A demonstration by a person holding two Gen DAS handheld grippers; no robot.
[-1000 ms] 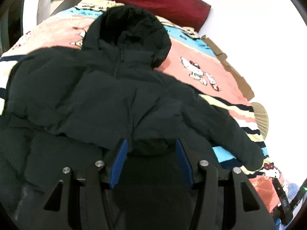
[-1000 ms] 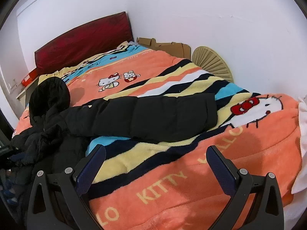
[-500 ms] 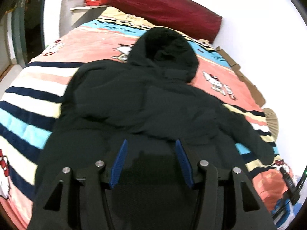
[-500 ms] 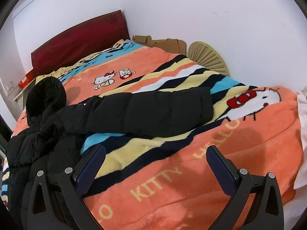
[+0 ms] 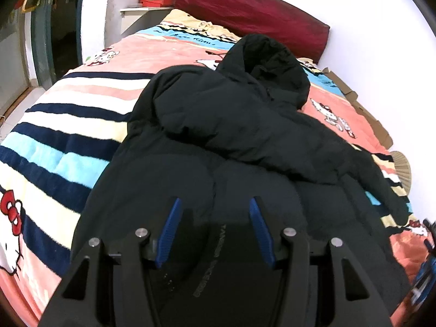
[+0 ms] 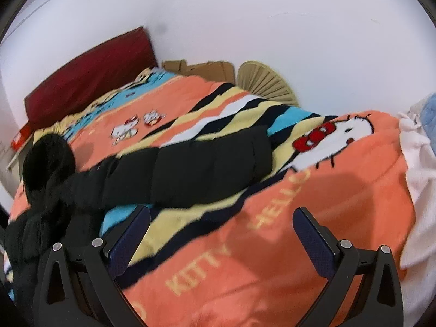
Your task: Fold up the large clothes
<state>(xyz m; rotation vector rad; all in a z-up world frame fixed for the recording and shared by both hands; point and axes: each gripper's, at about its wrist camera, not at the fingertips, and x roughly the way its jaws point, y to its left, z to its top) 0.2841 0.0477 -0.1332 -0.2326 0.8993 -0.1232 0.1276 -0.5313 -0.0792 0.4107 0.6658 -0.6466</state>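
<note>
With both hand-held grippers, left (image 5: 215,209) and right (image 6: 220,223), open and empty, the outstretched sleeve (image 6: 190,169) ahead probably deserved a grip near its cuff.

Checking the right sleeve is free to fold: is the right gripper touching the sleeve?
Apart. The right wrist view shows the right gripper open over blanket, a striped band separating it from the sleeve.

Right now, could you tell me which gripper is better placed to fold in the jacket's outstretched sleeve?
Right. The right gripper is open and faces the sleeve lying out across the blanket, while the left gripper hangs over the jacket's body.
</note>
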